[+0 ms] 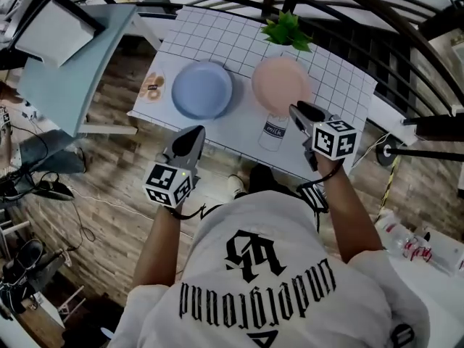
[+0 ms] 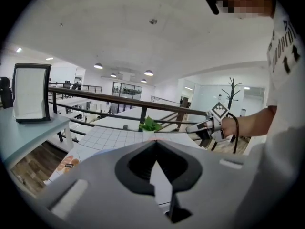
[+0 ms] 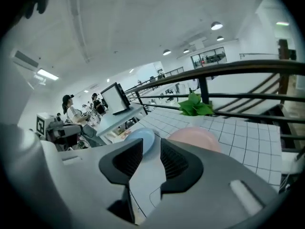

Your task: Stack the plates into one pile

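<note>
Two plates lie side by side on the white gridded table [image 1: 341, 85]: a blue plate [image 1: 203, 90] on the left and a pink plate [image 1: 280, 83] on the right. My left gripper [image 1: 193, 133] hangs off the table's near edge, just short of the blue plate, jaws shut and empty. My right gripper [image 1: 299, 112] hovers at the near rim of the pink plate, open with nothing between its fingers. The right gripper view looks past its open jaws [image 3: 151, 144] at the blue plate [image 3: 143, 139] and the pink plate [image 3: 195, 136]. In the left gripper view its tips [image 2: 155, 142] meet.
A milk bottle [image 1: 274, 130] stands near the table's front edge between the grippers. A potted plant [image 1: 288, 31] sits at the back by the railing, and a snack packet [image 1: 154, 85] lies at the left edge. A pale side table [image 1: 72, 64] stands to the left.
</note>
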A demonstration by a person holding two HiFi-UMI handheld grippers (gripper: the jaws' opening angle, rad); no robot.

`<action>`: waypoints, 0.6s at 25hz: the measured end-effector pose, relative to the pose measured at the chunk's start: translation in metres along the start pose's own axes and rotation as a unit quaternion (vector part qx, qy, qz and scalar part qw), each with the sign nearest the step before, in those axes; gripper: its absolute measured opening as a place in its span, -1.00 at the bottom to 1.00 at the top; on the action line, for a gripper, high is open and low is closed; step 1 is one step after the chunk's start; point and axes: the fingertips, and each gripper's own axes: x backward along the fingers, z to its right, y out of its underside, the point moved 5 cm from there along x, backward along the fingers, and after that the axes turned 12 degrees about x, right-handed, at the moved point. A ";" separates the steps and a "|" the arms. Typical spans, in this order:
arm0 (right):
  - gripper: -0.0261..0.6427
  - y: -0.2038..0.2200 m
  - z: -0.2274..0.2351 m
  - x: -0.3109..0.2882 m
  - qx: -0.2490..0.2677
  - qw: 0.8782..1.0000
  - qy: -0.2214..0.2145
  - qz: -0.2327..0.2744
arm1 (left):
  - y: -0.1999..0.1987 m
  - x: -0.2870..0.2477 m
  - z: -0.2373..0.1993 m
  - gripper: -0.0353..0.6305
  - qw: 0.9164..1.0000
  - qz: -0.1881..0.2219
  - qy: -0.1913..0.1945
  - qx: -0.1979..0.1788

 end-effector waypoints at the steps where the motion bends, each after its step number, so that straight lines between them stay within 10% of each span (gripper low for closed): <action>1: -0.57 -0.006 -0.008 0.005 0.015 1.000 -0.001 0.008 | -0.004 0.008 0.002 -0.75 1.000 0.010 0.002 -0.002; 15: -0.91 -0.060 -0.107 0.054 0.128 0.984 -0.012 0.121 | -0.029 0.089 0.024 -0.75 0.997 0.078 0.019 -0.017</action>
